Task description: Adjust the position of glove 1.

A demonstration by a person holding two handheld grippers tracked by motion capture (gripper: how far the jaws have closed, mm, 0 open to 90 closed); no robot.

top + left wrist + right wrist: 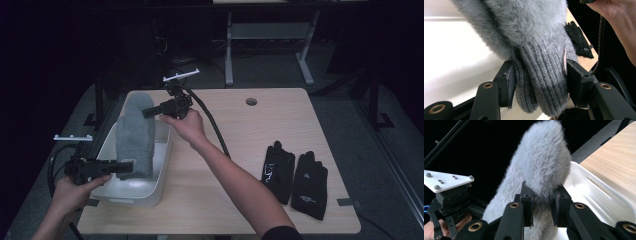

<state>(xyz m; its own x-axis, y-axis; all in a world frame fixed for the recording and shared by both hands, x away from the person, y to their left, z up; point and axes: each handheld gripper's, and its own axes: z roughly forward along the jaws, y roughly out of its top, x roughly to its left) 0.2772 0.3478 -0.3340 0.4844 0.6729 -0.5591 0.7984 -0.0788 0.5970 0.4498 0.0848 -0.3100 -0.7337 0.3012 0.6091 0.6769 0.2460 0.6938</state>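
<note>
A grey fuzzy mitten (135, 134) is stretched above a white bin (163, 167) at the table's left. My left gripper (125, 166) is shut on its ribbed knit cuff (541, 72); the pads (574, 80) press both sides of the cuff in the left gripper view (539, 77). My right gripper (150, 112) is shut on the fluffy far end of the mitten (544, 165), with its jaws pinching the fur (542, 202). Beyond the mitten, the right gripper view catches the left gripper (449, 195) with its grey plate.
Two black gloves (278, 170) (310, 186) lie flat at the right of the wooden table (250, 135). A round hole (251, 101) sits near the table's far edge. The right gripper's cable (215, 127) trails across the table. Dark floor and a desk frame lie beyond.
</note>
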